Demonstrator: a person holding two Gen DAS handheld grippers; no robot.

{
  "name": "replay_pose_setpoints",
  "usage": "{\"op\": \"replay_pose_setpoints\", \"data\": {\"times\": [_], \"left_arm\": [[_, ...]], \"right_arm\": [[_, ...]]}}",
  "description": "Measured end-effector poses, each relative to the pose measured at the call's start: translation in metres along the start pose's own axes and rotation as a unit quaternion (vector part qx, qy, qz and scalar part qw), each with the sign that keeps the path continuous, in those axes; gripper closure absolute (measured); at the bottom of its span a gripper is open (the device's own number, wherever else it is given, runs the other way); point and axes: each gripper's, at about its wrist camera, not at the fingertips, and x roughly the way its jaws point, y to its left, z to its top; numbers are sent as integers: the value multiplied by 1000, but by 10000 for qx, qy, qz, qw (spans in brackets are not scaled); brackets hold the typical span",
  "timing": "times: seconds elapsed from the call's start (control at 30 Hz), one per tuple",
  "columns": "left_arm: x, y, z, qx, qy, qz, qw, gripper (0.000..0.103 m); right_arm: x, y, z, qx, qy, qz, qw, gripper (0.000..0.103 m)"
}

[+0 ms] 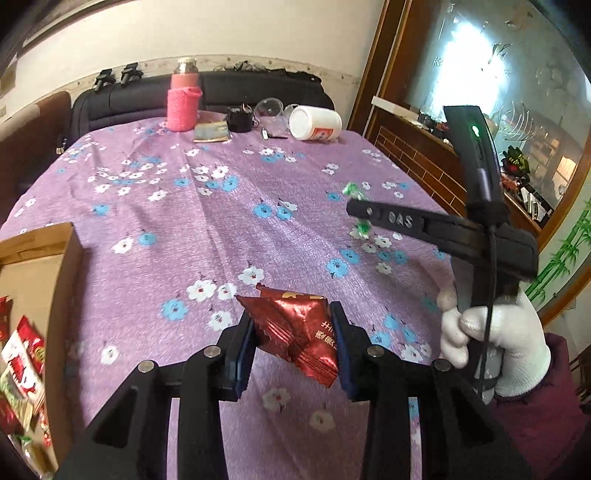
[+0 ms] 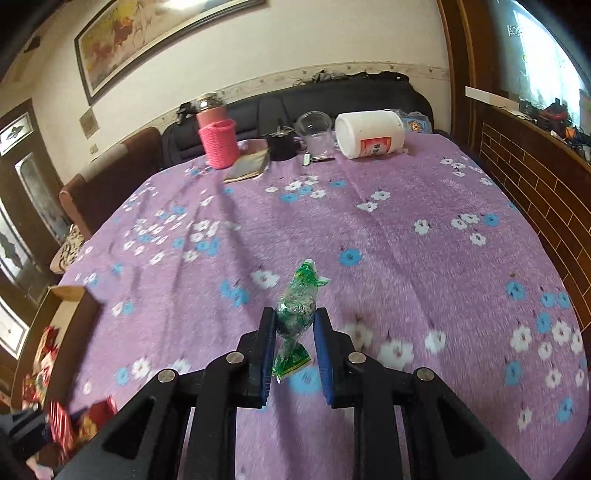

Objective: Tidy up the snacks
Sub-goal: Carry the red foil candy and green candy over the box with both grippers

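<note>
Surface (image 2: 424, 229) under purple floral cloth; far edge: pink-sleeved bottle (image 2: 218, 138), toppled white jar (image 2: 369, 133), clear cup (image 2: 316, 134); dark sofa (image 2: 332, 98) behind; framed painting (image 2: 147, 33) above. Left tool (image 1: 293, 339) pinching red snack packet (image 1: 295, 328); right tool (image 2: 295, 343) pinching green candy (image 2: 295, 310), both clear of cloth; cardboard box (image 1: 62, 288) with snacks at left edge.

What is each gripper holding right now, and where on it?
Left gripper: red foil snack packet, pinched across its middle. Right gripper: green candy wrapper, gripped around its bulging middle.

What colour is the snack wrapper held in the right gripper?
Green and clear, on the small wrapped snack; the right wrist view shows it best.
</note>
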Motion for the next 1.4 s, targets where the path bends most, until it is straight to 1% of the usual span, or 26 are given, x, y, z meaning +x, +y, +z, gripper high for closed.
{"op": "replay_pose_setpoints", "data": {"times": [0.13,0.23,0.37,0.57,0.73,0.93,1.13,1.4], "left_arm": [[-13,1,-6,-49,-102,-46,9999,67],[-24,2,-12,-87,-171,-76,9998,67],[-38,4,-19,-104,-255,-54,9996,67],[-56,11,-29,-170,-346,-32,9993,67],[-69,22,-39,-274,-430,41,9987,67],[-79,35,-46,-450,-484,101,9978,66],[-89,43,-50,-545,-582,186,9966,66],[-102,45,-54,-531,-722,292,9955,66]], "right_arm": [[-18,6,-13,16,33,154,9999,82],[-31,13,-23,4,25,190,9998,81],[-53,28,-39,-41,-51,326,9994,81],[-70,52,-62,-156,-87,427,9989,81],[-75,69,-80,-164,-35,597,9981,81],[-76,89,-94,-198,36,738,9971,81],[-77,103,-100,-298,63,804,9963,81],[-82,116,-104,-390,48,870,9954,81]]}}
